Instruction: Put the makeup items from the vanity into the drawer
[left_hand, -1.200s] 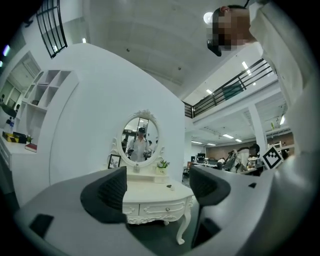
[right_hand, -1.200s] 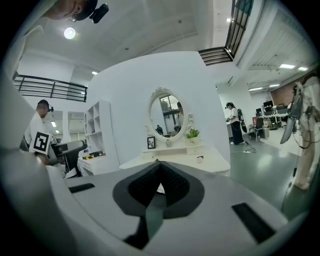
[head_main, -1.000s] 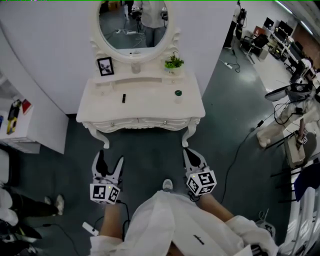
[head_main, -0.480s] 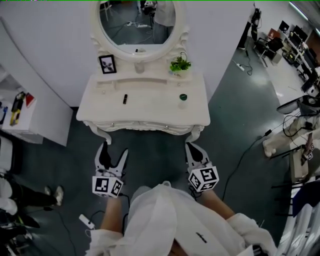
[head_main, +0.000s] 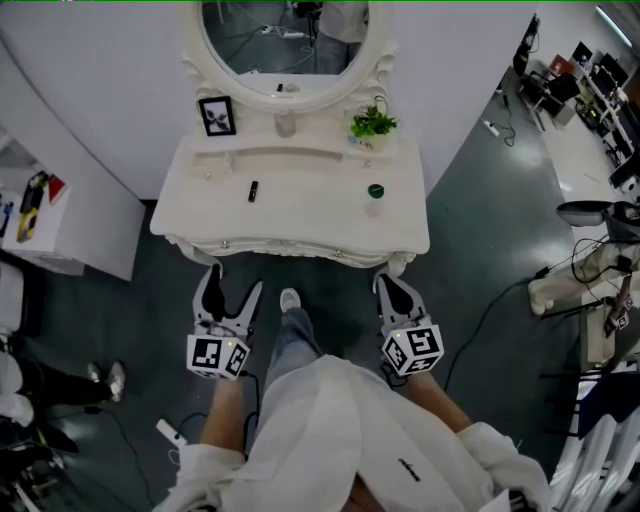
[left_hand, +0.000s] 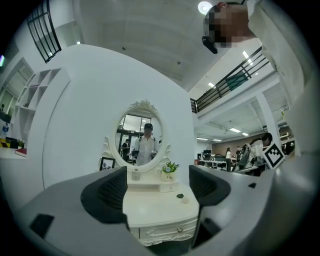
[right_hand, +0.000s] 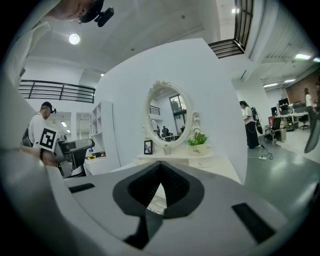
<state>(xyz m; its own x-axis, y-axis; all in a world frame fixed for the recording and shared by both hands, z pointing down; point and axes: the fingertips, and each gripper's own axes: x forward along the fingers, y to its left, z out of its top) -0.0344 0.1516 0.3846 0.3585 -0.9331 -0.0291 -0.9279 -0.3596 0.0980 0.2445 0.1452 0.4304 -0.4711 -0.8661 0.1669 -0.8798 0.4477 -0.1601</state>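
vanity (head_main: 300, 215) in white is seen at the upper middle of the head view, with an oval mirror (head_main: 285, 40) mounted at its back. on its top, a small black makeup stick (head_main: 253, 190) is laid left of centre, and a green-lidded jar (head_main: 375, 190) is set toward the right, well apart from the stick. a picture frame (head_main: 217, 115) is stood at the upper left of the top and a potted plant (head_main: 373, 124) at the upper right, one on each side of the mirror's base. the drawer fronts (head_main: 290, 245) along the near edge are shown shut. below the vanity, both grippers are held over the dark floor (head_main: 470, 260), apart from the furniture. the left gripper (head_main: 232, 288) is held with its jaws spread wide and nothing between them; in its own view the vanity is framed in the gap. the right gripper (head_main: 390, 285) is held with its jaws brought together at the tips, nothing clamped. a shoe (head_main: 290, 298) is seen between the two grippers.
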